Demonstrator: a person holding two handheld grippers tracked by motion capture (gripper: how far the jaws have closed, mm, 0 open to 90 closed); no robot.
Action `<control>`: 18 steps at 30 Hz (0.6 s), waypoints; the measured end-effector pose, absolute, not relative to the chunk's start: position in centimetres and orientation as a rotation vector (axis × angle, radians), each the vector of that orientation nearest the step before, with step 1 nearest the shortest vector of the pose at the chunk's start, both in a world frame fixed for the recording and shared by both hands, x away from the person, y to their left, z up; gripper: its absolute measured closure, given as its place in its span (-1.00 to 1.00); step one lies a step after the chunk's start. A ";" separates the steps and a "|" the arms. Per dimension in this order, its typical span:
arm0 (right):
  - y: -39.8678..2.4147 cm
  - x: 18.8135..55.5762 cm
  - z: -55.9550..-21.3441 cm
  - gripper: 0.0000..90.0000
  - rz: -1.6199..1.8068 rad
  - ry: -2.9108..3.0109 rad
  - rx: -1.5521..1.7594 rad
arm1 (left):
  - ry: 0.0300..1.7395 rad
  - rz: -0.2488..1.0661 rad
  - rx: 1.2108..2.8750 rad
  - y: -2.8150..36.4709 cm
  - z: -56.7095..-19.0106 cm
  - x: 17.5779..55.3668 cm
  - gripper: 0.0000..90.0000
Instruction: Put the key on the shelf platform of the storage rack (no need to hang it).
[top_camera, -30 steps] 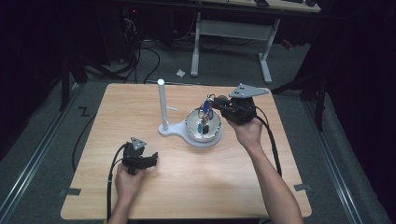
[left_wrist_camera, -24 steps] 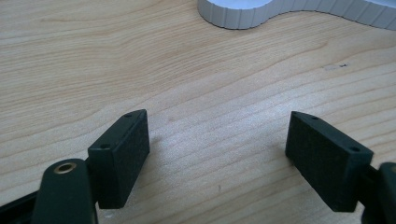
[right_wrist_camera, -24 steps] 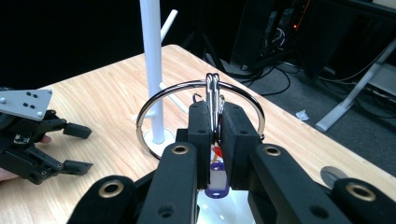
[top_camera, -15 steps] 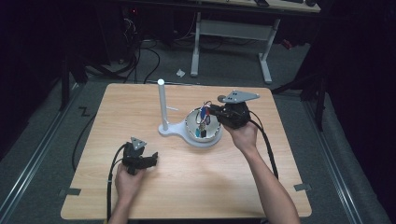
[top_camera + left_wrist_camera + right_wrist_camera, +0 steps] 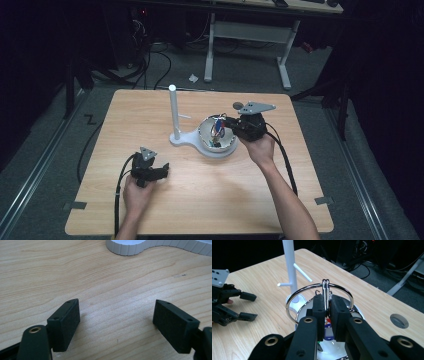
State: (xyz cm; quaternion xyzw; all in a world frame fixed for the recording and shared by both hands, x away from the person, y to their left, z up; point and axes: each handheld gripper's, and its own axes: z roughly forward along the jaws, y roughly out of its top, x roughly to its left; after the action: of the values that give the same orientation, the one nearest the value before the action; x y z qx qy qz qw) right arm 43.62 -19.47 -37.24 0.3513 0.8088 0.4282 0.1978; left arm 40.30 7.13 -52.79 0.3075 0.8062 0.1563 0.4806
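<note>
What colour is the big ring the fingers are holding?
Shiny silver metal. The ring shows best in the right gripper view, pinched by the right gripper.

Black tongs [image 5: 326,312] with brass-ringed screw holes, grey three-cornered plate, trailing black cable, bare forearms

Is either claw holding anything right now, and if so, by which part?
The right claw is shut on a metal key ring, pinching the clip that hangs on it, above the bowl. The left claw is open over the table, holding nothing.

Left tool [image 5: 116,322] gapes; right tool [image 5: 327,312] clamped
</note>
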 end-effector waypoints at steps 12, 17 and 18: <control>-19.0 44.0 -39.0 0.85 1.131 2.311 0.989 | 1.966 0.382 0.753 7.1 -52.8 40.3 -0.51; -19.4 44.4 -40.0 0.85 1.139 2.320 1.045 | 1.966 0.382 0.752 7.1 -52.8 40.3 -0.51; -19.5 44.5 -40.1 0.85 1.131 2.325 1.051 | 1.966 0.382 0.753 7.1 -52.8 40.3 -0.51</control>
State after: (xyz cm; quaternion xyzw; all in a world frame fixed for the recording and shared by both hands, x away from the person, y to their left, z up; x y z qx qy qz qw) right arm 44.52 -19.51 -40.14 0.3709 0.8202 0.3991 0.1744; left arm 40.29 7.14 -52.80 0.3087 0.8059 0.1566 0.4804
